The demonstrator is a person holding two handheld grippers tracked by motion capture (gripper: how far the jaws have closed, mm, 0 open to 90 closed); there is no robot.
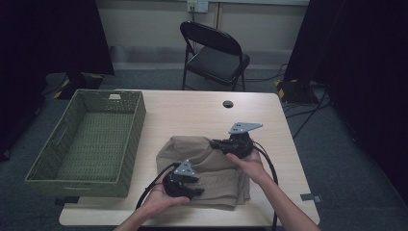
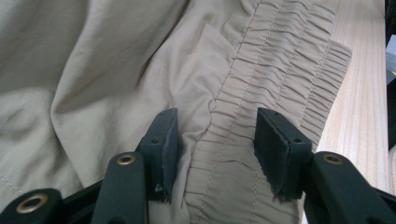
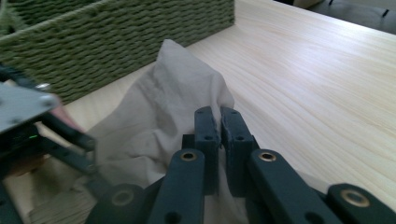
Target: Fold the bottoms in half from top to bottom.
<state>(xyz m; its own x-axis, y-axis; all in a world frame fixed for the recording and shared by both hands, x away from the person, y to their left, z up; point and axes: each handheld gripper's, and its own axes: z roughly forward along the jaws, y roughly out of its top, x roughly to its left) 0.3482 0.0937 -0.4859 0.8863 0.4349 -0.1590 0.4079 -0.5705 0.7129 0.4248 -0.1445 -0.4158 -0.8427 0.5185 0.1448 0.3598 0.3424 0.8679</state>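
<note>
landmark: green woven basket (image 1: 86, 139) | obstacle: its tall walls at the table's (image 1: 192, 108) left edge | beside it on the right: heaped tan garment (image 1: 211, 166), both grippers on it | free: bare tabletop beyond the garment and along the table's right side, far from the basket

No text, brand, number or sign can be read in any of the three views. The small pale tag on the far wall of the green woven basket (image 1: 114, 96), at about ten o'clock from the beige garment (image 1: 204, 168), is too small and blurred to make out. The beige garment and the wooden bench (image 1: 192, 113) bear no legible marking.
</note>
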